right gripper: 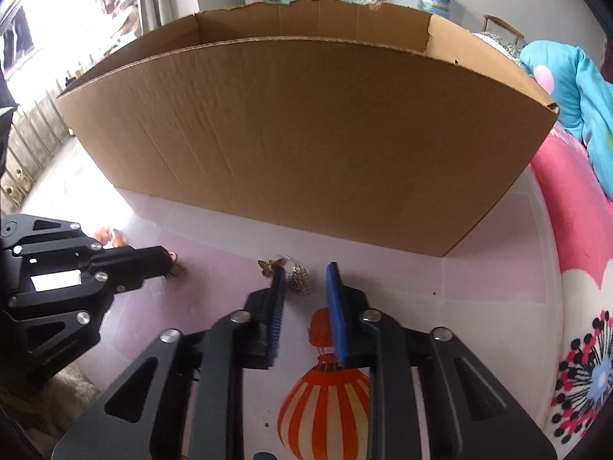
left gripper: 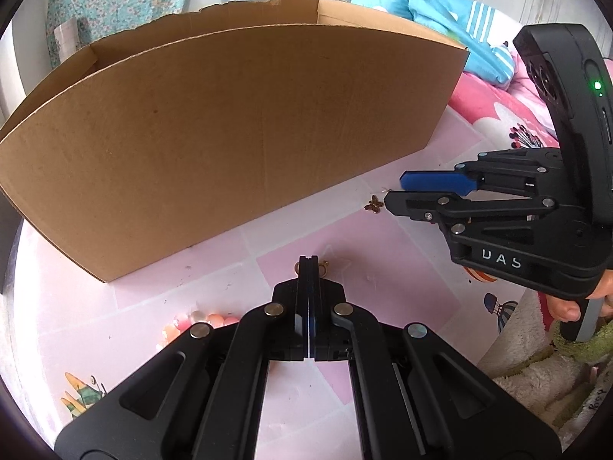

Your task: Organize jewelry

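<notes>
Left gripper (left gripper: 308, 264) first: its fingers are pressed flat together, and a small gold ring piece (left gripper: 323, 265) peeks out on either side of the tips, so it looks pinched there, though the tips hide most of it. From the right wrist view that same gripper (right gripper: 163, 258) lies nearly level, pointing right, with gold loops (right gripper: 174, 264) at its nose.

Over to the right gripper (right gripper: 306, 274): jaws apart, blue pads (right gripper: 335, 306) showing, and a filigree gold pendant (right gripper: 300, 283) lies on the mat between the fingertips, its long axis running roughly along the fingers, away toward the box. Nothing is gripped. Just left of the left pad sits a butterfly charm (right gripper: 270, 266), wings spread; in the left wrist view the charm (left gripper: 373, 204) lies just off the right gripper's tips (left gripper: 394, 188).

The right gripper's body carries white letters reading "DAS" (left gripper: 501, 259).

Beyond both stands a large open cardboard box (right gripper: 306, 145), long wall facing the grippers, on a pink checked mat (left gripper: 345, 260) printed with a striped hot-air balloon (right gripper: 325, 402).
</notes>
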The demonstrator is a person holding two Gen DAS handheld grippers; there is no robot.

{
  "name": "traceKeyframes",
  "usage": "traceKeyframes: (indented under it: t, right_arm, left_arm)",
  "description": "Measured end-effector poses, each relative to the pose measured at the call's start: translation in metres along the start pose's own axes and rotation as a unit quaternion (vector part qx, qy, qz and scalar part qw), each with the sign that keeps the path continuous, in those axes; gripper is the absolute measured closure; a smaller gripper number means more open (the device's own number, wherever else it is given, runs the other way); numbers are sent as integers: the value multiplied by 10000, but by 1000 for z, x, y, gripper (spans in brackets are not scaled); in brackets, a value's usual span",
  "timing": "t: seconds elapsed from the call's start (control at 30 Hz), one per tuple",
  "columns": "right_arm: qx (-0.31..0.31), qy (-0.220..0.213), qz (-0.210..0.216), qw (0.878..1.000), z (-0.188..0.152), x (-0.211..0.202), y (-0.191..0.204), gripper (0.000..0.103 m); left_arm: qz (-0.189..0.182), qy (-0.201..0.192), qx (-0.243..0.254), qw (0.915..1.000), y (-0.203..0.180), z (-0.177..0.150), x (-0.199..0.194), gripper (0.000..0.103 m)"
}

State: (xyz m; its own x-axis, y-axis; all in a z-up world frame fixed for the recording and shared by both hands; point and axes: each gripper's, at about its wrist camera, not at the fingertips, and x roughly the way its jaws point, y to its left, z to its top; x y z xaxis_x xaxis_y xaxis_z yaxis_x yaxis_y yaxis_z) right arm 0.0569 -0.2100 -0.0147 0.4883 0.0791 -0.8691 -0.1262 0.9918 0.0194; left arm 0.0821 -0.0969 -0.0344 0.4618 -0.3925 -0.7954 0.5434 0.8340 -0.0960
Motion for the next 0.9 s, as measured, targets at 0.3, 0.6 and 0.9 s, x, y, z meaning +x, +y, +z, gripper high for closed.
traceKeyframes:
  t: [0.3, 0.6, 0.9]
  right_arm:
    - [462, 8, 290, 9985, -4, -14, -20, 99]
    - [1088, -412, 862, 9895, -9, -48, -51, 99]
    - [557, -110, 575, 9967, -10, -22, -31, 78]
  left_arm:
    - [-12, -26, 34, 10000, 1, -3, 0, 103]
    - [59, -20, 107, 9999, -2, -2, 0, 103]
    - [154, 23, 149, 9998, -6, 1, 1, 103]
